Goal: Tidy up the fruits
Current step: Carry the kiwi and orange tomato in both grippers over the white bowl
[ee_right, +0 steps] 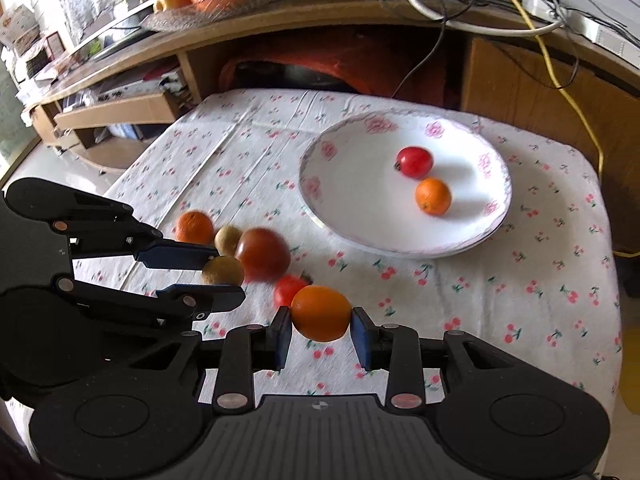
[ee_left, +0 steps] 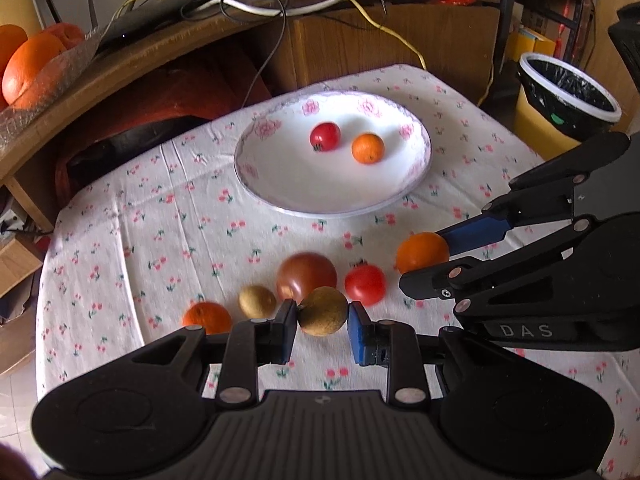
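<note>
My left gripper [ee_left: 323, 317] is shut on a round brown fruit [ee_left: 323, 311], low over the flowered cloth. To its right, my right gripper [ee_right: 321, 320] is shut on a small orange [ee_right: 321, 313]. On the cloth beside them lie a big dark tomato [ee_left: 306, 276], a small red tomato [ee_left: 365, 284], a second brown fruit [ee_left: 257, 301] and another orange [ee_left: 207, 317]. Farther back, the white flowered plate [ee_left: 332, 212] holds a red tomato [ee_left: 325, 136] and a small orange [ee_left: 368, 148].
A lined yellow bin [ee_left: 568, 92] stands off the table's far right corner. Behind the table a wooden desk [ee_left: 160, 52] carries cables and a tray of big oranges [ee_left: 28, 60]. Floor shows past the cloth's left edge [ee_left: 40, 320].
</note>
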`<state>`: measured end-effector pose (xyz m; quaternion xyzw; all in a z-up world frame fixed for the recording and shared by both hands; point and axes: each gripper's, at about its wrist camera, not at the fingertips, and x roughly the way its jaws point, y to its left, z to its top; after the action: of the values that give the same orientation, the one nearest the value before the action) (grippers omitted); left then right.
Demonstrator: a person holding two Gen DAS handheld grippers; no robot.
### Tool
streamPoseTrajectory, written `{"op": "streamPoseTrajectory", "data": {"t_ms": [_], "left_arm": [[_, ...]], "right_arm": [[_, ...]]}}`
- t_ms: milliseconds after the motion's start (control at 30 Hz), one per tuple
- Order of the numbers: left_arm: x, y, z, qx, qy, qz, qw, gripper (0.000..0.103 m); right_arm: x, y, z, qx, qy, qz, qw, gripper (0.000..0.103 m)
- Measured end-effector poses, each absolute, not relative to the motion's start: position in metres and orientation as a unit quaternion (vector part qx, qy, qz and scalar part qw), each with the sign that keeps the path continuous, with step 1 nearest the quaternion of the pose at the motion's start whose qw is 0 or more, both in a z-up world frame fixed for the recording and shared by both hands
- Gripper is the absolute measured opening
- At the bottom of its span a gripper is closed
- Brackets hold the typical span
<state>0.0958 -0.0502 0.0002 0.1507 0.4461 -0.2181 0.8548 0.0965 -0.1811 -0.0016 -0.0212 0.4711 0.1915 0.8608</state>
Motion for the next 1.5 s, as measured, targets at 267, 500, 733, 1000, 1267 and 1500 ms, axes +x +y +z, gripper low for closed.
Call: {"op": "streamPoseTrajectory", "data": {"t_ms": [267, 500, 733, 1000, 1267, 1500], "left_arm": [[0.122, -0.059, 0.007, 0.136, 0.431, -0.21, 0.867, 0.035], [0.148, -0.069, 0.006, 0.13, 0.422, -0.197, 0.875, 0.035], [0.159, -0.079, -0.002, 0.128, 0.425, -0.2, 0.874, 0.035], [0.163, -0.082, -0.005, 0.129, 0.425, -0.197, 0.874, 0.035], [0.166, -0.082, -0.009, 0.131, 0.426, -0.192, 0.875, 0.034], [0.168, -0.084, -0.01, 0.137, 0.422, -0.189, 0.876, 0.034]], "right_arm": [[0.12, -0.194, 0.004, -0.002, 0.456, 0.163, 0.875, 0.029], [0.142, -0.203, 0.004, 0.009, 0.447, 0.141, 0.884, 0.029], [0.151, -0.213, -0.002, 0.012, 0.447, 0.129, 0.885, 0.03], [0.154, -0.213, -0.003, 0.003, 0.444, 0.123, 0.888, 0.03], [0.159, -0.21, -0.007, -0.006, 0.442, 0.123, 0.889, 0.03], [0.16, -0.211, -0.008, -0.009, 0.441, 0.121, 0.889, 0.031]]}}
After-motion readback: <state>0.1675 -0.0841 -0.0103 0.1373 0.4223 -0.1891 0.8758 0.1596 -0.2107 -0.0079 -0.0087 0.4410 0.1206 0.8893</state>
